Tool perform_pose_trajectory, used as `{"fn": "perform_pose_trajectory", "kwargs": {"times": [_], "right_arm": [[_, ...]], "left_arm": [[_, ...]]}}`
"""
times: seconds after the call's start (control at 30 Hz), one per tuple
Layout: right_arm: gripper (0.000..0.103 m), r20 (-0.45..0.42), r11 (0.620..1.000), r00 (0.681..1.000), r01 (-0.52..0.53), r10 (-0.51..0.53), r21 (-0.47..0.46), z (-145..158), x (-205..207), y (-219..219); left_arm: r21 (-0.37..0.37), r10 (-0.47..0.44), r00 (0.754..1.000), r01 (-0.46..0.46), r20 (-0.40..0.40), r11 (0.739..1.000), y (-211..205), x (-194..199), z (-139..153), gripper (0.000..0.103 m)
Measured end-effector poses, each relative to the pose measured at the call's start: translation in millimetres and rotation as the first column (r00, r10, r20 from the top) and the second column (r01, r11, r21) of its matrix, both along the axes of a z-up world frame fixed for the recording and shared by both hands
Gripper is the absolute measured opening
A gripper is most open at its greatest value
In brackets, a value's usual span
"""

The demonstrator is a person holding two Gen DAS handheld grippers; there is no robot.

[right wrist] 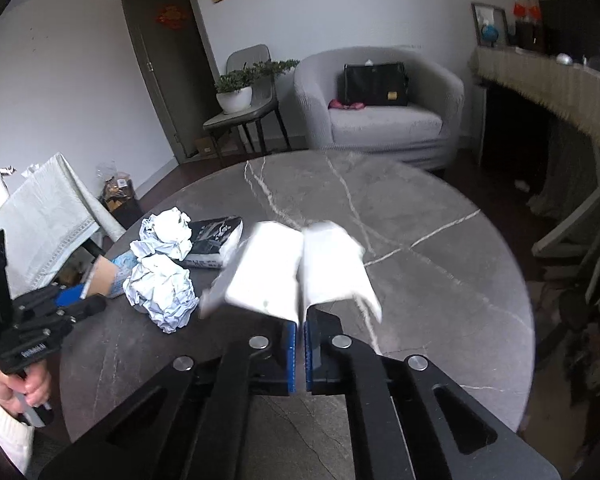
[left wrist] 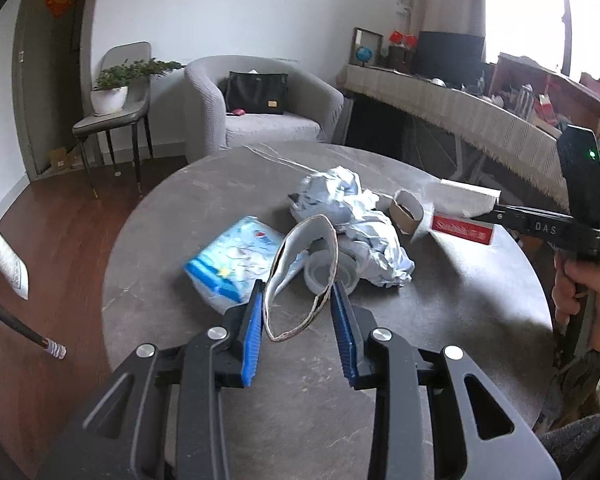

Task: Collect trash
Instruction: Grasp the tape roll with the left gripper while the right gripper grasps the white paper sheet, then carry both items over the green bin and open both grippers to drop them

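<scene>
Clearly readable writing is scarce: "DAS" in white on the right gripper (left wrist: pixel 500 213), seen at right of the left wrist view; the red box (left wrist: pixel 463 233) by it has white lettering too blurred to read. Left gripper (left wrist: pixel 298 298), lower centre, fingers closed on a squashed cardboard ring (left wrist: pixel 300 276), tilted down at the round grey counter (left wrist: pixel 460 312). Right wrist view, centre: right gripper fingers shut tight on white folded paper (right wrist: pixel 296 270). Crumpled paper (right wrist: pixel 162 294) lies at left w/ a blue-white pack (left wrist: pixel 234 266) beside.
</scene>
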State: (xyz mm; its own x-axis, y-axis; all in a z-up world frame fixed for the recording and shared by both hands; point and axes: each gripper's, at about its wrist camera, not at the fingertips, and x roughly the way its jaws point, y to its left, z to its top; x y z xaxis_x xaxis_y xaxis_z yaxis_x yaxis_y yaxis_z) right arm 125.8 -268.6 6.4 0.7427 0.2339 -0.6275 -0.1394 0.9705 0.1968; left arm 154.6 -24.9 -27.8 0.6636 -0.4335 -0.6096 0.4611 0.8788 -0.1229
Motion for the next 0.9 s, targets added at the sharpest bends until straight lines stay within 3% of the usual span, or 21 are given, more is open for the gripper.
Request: {"fn": "perform_pose_trajectory", "kwargs": {"times": [0.43, 0.9], "right_arm": [[0.001, 0.115, 0.999, 0.993, -0.033, 0.035, -0.014, 27, -23, 31], [0.001, 0.184, 0.981, 0.965, -0.192, 0.188, 0.004, 46, -25, 120]], "left_arm": [[-0.011, 0.128, 0.992, -0.128, 0.012, 0.992, 35, -15, 15, 0.035], [0.048, 0.242, 0.970, -0.241, -0.018, 0.969, 100, -29, 8, 0.035]]}}
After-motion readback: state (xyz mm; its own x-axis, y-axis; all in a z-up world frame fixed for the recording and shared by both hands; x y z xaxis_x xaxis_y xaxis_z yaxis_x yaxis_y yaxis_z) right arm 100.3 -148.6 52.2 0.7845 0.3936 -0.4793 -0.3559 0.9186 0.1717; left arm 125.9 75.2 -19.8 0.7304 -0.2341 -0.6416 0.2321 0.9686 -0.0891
